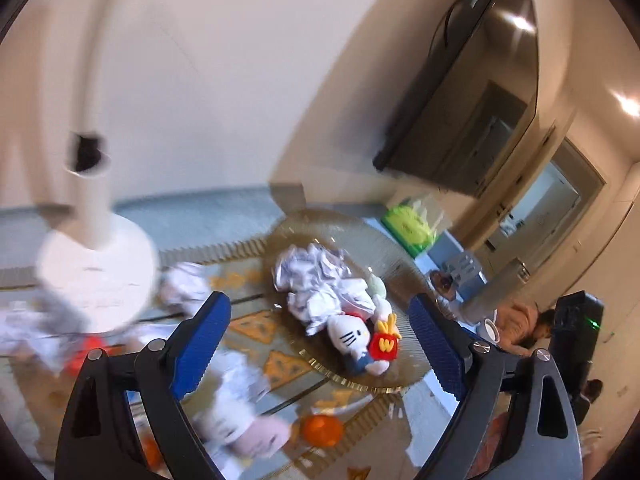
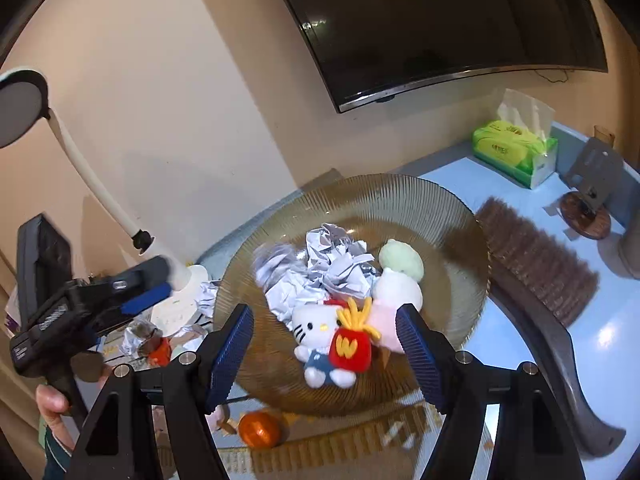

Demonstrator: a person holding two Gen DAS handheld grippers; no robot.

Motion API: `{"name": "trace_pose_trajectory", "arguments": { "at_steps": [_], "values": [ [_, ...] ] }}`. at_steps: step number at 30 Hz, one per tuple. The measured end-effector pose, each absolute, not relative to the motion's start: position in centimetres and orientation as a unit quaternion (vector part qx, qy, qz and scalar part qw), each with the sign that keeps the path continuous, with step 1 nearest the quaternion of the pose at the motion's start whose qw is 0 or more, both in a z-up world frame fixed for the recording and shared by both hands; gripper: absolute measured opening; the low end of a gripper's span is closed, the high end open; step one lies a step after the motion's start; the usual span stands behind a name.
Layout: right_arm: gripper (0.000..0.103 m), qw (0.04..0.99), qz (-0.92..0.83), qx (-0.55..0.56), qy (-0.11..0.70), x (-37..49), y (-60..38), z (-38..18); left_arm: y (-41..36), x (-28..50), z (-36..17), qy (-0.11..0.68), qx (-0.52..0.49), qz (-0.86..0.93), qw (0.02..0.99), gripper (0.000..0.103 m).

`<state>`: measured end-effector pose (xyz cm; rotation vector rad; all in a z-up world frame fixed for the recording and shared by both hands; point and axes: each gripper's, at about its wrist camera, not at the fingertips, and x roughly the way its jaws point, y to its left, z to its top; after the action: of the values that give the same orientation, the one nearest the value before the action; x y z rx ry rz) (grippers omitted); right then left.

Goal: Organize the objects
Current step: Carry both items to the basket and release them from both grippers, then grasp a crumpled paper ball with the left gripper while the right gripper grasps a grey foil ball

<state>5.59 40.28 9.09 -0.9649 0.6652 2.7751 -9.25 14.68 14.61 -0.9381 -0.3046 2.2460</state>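
Right wrist | both jaws apart, empty | fries plush (image 2: 351, 346) reads "W"

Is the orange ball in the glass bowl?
No, the orange ball lies on the mat outside the bowl.

Wall television (image 2: 440, 20), tissue box (image 2: 516, 152), lamp (image 2: 100, 184)

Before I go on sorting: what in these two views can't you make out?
- Left view: lamp and the paper balls left of the bowl are motion-blurred.
- Left view: pink plush by the orange ball is smeared; kind unclear.
- Right view: pale plush is half hidden behind the cat plush.
- Right view: brush handle is partly behind the right gripper.
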Motion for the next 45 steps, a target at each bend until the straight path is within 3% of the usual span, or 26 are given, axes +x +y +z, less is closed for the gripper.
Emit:
{"name": "trace_pose_trajectory", "arguments": {
  "at_steps": [2, 6, 9, 10, 22, 32, 45],
  "values": [
    [0.072, 0.058, 0.921, -0.312, 0.225, 6.7, 39.5, 9.8, 12.0, -6.9, 16.9, -0.112, -0.331, 0.88, 0.321, 0.09],
    [0.073, 0.033, 0.929, -0.296, 0.218, 8.3, 36.8, 11.7, 6.3, -2.5, 20.7, -0.111, -0.272, 0.916, 0.273, 0.102],
    [0.089, 0.004, 0.938, -0.277, 0.209, 9.5, 33.6, 13.1, 2.7, 0.4, 21.4, -0.096, -0.254, 0.935, 0.228, 0.102],
    [0.094, -0.002, 0.94, -0.27, 0.206, 9.8, 32.8, 13.2, 1.5, 1.3, 20.9, -0.091, -0.255, 0.94, 0.208, 0.102],
    [0.094, -0.032, 0.95, -0.295, 0.096, 9.3, 21.5, 3.7, -5.5, 1.1, 3.8, -0.095, -0.333, 0.936, 0.07, 0.102],
    [0.094, -0.019, 0.932, -0.355, 0.066, 7.3, 20.7, 1.1, -6.0, 0.8, 3.4, -0.108, -0.358, 0.924, 0.076, 0.102],
    [0.094, -0.023, 0.941, -0.336, 0.025, 8.1, 19.1, 1.4, -5.7, 0.6, 4.0, -0.092, -0.364, 0.922, 0.096, 0.102]
  ]
}}
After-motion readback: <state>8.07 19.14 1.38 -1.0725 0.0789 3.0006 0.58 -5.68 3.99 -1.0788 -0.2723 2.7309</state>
